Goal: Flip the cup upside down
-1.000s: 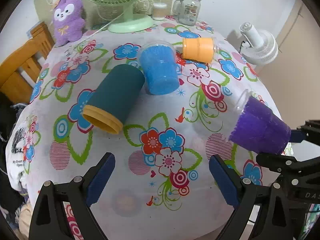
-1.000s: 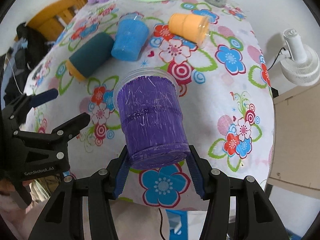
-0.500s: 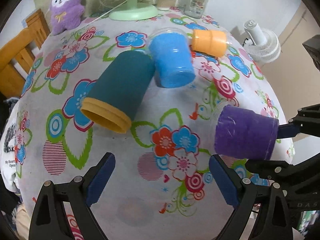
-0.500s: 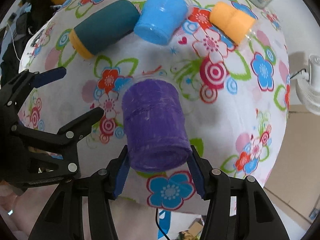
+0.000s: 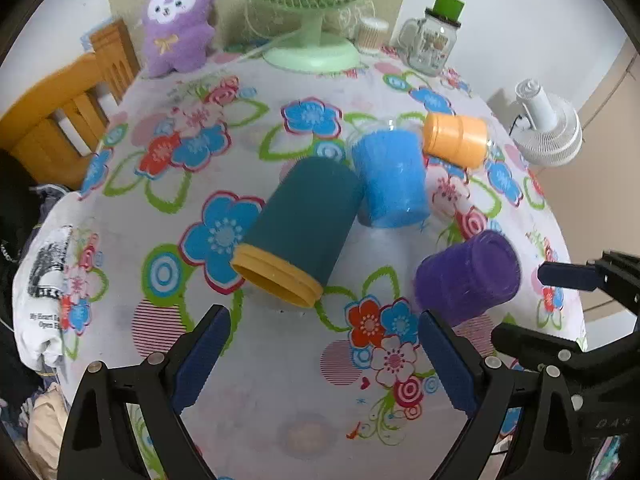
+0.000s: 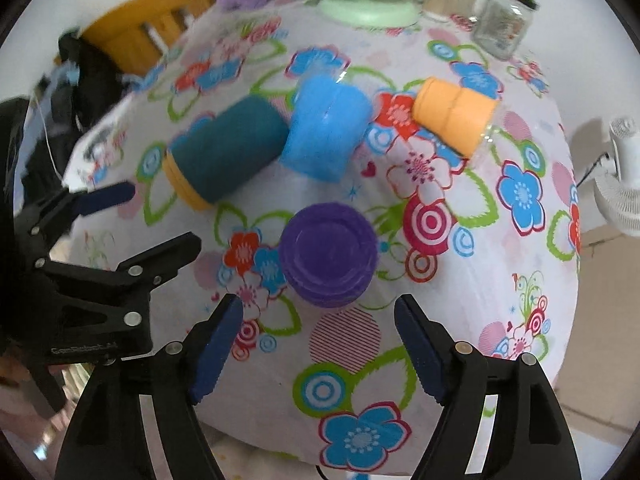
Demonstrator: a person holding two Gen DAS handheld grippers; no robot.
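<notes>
Purple cup (image 6: 329,254) sits bottom-up on the flowery surface (image 6: 500,280), just ahead of the right tool (image 6: 316,346), whose jaws are spread wide, gripping nothing. Left tool (image 5: 320,354) gapes empty too.

Ahead of me, a flowered tablecloth (image 5: 168,240) carries 3 cups lying on their sides: a teal cup (image 5: 304,224) with a yellow rim, touching a blue cup (image 5: 390,182), then an orange cup (image 5: 456,140). At the far edge I see a purple plush toy (image 5: 178,20), a green fan (image 5: 316,12) and a glass jar (image 5: 432,40).
</notes>
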